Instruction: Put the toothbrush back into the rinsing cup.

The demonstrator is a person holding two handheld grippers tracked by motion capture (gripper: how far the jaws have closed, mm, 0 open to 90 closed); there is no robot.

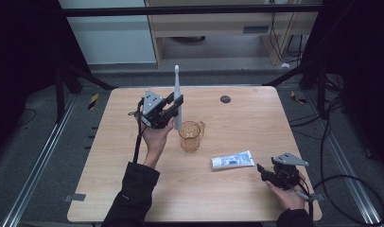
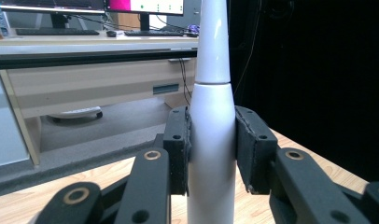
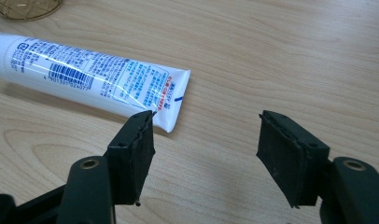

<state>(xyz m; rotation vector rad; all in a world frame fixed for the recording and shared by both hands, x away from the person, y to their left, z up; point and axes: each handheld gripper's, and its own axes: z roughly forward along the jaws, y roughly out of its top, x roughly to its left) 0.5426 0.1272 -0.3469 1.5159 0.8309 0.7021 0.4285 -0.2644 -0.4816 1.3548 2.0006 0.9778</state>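
Observation:
A white electric toothbrush (image 1: pixel 178 97) stands upright in my left gripper (image 1: pixel 176 105), which is shut on its handle (image 2: pixel 212 140). Its lower end hangs just over the rim of an amber glass mug (image 1: pixel 190 135) at the middle of the table. A white and blue toothpaste tube (image 1: pixel 232 160) lies flat to the right of the mug. My right gripper (image 1: pixel 263 172) rests low near the table's right front, open, with the tube's flat crimped end (image 3: pixel 171 105) just ahead of its left jaw. Nothing sits between those jaws.
The wooden table (image 1: pixel 133 156) has a small dark round disc (image 1: pixel 225 99) near its back edge. A desk with monitors and a keyboard (image 2: pixel 57 31) stands beyond the table. Cables trail on the floor at the right (image 1: pixel 341 184).

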